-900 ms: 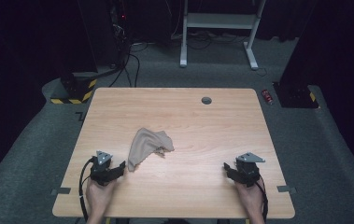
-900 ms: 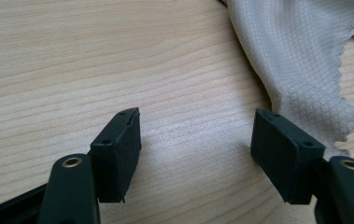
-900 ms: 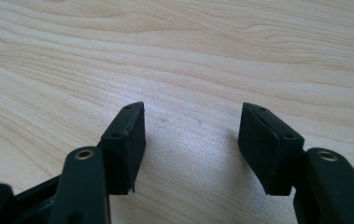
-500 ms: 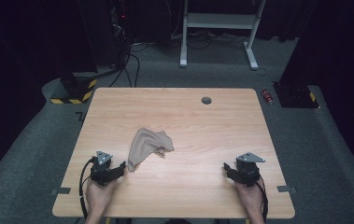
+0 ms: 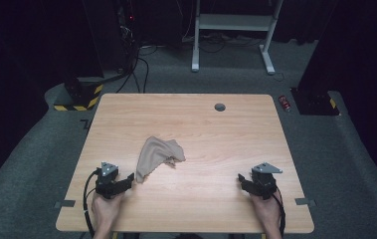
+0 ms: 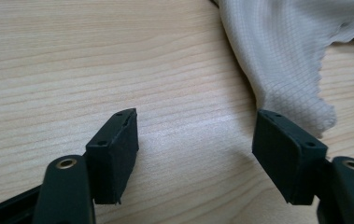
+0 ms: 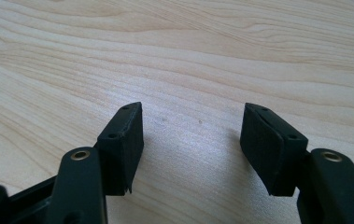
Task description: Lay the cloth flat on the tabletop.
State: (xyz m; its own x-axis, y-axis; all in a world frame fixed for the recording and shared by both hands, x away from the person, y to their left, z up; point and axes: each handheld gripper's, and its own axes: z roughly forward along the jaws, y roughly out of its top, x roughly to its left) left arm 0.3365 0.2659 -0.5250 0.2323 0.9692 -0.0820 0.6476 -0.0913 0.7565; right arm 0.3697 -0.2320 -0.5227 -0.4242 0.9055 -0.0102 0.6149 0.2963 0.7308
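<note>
A beige cloth (image 5: 157, 154) lies crumpled on the wooden table (image 5: 216, 129), a little to the left of the middle, and one narrow corner of it points toward the near left side. In the left gripper view the cloth (image 6: 286, 51) shows a fine grid weave and its lower corner ends just behind the right jaw, but no part of it is between the jaws. The left gripper (image 5: 126, 180) rests low on the table near the front edge, just beside that corner of the cloth; whether it touches the fabric I cannot tell. Its jaws stand wide apart with only bare wood between them, as the left gripper (image 6: 195, 140) shows in its own view. The right gripper (image 5: 242, 180) is at the near right part of the table, well apart from the cloth, and its jaws are also wide apart over bare wood (image 7: 193, 135). A small dark round hole (image 5: 220, 107) sits near the far edge of the table. On the grey carpet beside the far right corner lies a small red can (image 5: 285, 102).
</note>
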